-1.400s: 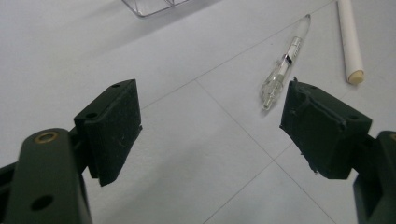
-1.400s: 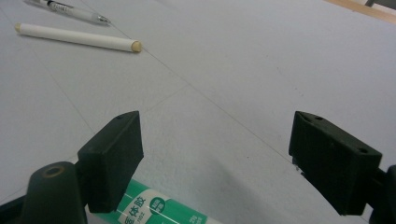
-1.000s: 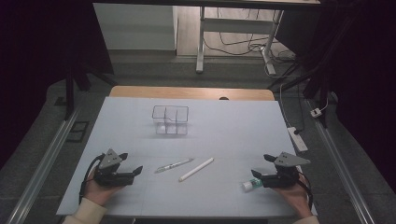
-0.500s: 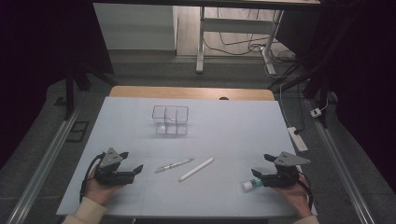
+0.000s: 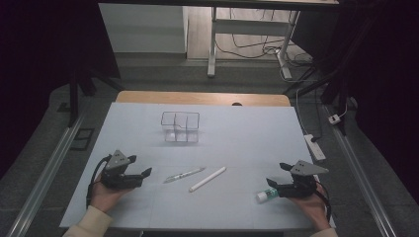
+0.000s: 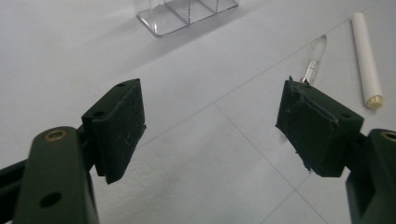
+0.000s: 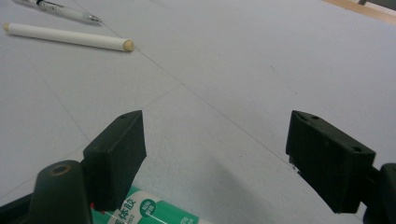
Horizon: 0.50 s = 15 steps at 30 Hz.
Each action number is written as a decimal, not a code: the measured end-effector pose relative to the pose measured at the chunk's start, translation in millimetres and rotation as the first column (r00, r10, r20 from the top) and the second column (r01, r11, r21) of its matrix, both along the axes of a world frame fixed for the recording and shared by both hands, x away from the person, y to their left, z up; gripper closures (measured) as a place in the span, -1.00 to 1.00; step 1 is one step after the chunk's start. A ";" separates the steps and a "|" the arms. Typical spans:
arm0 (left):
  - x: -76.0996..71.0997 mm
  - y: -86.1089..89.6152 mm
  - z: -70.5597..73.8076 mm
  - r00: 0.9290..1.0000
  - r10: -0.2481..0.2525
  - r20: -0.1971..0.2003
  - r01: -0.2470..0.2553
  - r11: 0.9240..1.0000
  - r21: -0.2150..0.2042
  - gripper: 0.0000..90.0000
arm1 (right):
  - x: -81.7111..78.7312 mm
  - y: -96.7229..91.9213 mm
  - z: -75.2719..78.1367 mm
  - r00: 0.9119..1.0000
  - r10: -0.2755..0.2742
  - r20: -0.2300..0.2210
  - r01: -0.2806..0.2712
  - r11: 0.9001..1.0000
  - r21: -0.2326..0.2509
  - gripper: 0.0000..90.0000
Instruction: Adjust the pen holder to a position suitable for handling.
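A dim room with grey flooring, metal desk legs and loose cables is seen beyond a pale blue-white table top [image 5: 237, 123] edged in wood at its far side. In the high view, a clear plastic divided organiser box [image 5: 180, 127] stands in the upper middle of the table, well apart from everything else. Below it, near the centre, a slim transparent pen [image 5: 184, 174] and a white cylindrical stick with a tan end [image 5: 207, 178] lie side by side, apart, both slanted. At the lower left, the left gripper [image 5: 143, 174] is held low over the table with its jaws spread wide and nothing between them; the pen lies just beyond its right jaw in the left gripper view. At the lower right, the right gripper [image 5: 272, 183] is likewise spread wide and empty. A white and green glue stick tube [image 5: 266, 195] lies just beside and partly under its left jaw, unclamped. A white power strip [image 5: 315, 146] rests off the table's right edge.
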<state>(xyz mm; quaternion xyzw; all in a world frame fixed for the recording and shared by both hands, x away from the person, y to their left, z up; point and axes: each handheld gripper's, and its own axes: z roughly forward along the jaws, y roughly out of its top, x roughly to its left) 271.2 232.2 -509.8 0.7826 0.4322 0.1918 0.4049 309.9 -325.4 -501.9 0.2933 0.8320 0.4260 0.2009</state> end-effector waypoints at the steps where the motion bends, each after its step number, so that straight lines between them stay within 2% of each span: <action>1: 1.3 0.5 0.2 1.000 0.002 0.000 -0.002 1.000 0.000 -0.47 | 0.1 -0.1 0.0 1.000 0.000 0.000 0.000 1.000 0.000 -0.57; 8: 12.0 4.4 3.3 1.000 0.023 0.004 -0.023 1.000 0.000 -0.44 | 0.5 0.2 -0.4 1.000 0.000 -0.003 0.000 1.000 0.002 -0.56; 11: 18.4 5.2 4.7 1.000 0.025 0.002 -0.025 1.000 0.005 -0.43 | 0.3 -0.2 0.2 1.000 0.002 -0.007 -0.002 1.000 0.026 -0.56; 15: 24.4 6.4 6.7 1.000 0.029 -0.003 -0.029 1.000 0.006 -0.43 | 0.2 -1.3 1.0 1.000 -0.002 -0.007 0.003 0.999 0.032 -0.56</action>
